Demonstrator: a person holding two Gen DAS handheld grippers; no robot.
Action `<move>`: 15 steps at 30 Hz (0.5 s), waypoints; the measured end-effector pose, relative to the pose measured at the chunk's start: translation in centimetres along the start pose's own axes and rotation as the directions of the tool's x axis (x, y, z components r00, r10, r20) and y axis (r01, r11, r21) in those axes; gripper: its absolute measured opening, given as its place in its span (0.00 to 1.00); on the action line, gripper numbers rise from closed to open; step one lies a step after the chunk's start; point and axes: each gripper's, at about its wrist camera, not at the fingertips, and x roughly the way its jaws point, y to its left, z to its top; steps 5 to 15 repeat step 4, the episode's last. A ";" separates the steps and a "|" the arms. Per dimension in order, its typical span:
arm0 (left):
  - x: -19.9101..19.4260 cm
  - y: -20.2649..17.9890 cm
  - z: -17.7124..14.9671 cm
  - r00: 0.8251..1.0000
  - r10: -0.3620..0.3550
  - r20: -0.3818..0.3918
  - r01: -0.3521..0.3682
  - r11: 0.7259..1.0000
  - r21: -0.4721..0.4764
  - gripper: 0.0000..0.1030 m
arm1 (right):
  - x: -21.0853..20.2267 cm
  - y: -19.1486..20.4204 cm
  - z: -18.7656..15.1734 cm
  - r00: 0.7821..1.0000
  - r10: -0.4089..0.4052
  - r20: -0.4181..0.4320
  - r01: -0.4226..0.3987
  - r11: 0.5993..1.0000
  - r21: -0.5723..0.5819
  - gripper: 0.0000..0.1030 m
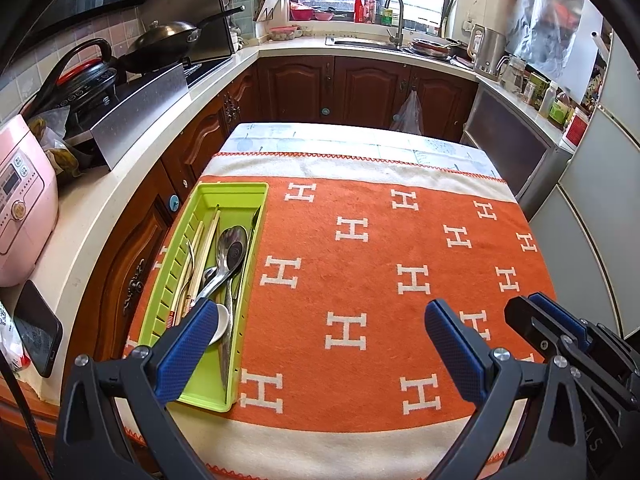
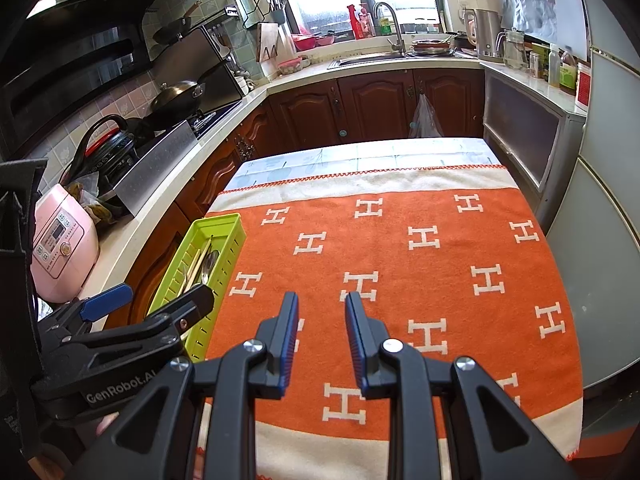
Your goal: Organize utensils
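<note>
Utensils all sit in green tray (image 1: 240,196), left of both claws; sorting looks finished. Left claw (image 1: 320,312) wide and empty, right claw (image 2: 322,298) narrow and empty. Next: probably just pull back.

An orange blanket (image 1: 360,280) patterned with white H shapes covers the surface. Left of the blanket, on the counter, stands a pink rice cooker (image 1: 24,204), with a dark phone (image 1: 38,328) lying nearer the camera (screen dark). Beyond the blanket, a sink faucet (image 1: 396,16) rises below the window, a steel kettle (image 1: 488,50) to its right.
</note>
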 end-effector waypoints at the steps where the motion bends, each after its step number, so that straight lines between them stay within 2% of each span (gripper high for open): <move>1: 0.0 0.0 -0.1 1.000 0.000 -0.001 0.000 1.000 -0.001 0.99 | 0.0 0.0 0.0 1.000 0.000 0.002 0.000 1.000 -0.001 0.23; 15: 0.1 -0.1 -0.1 1.000 -0.001 -0.008 0.001 1.000 -0.003 0.99 | 0.0 0.0 0.0 1.000 -0.002 0.000 0.002 1.000 -0.001 0.23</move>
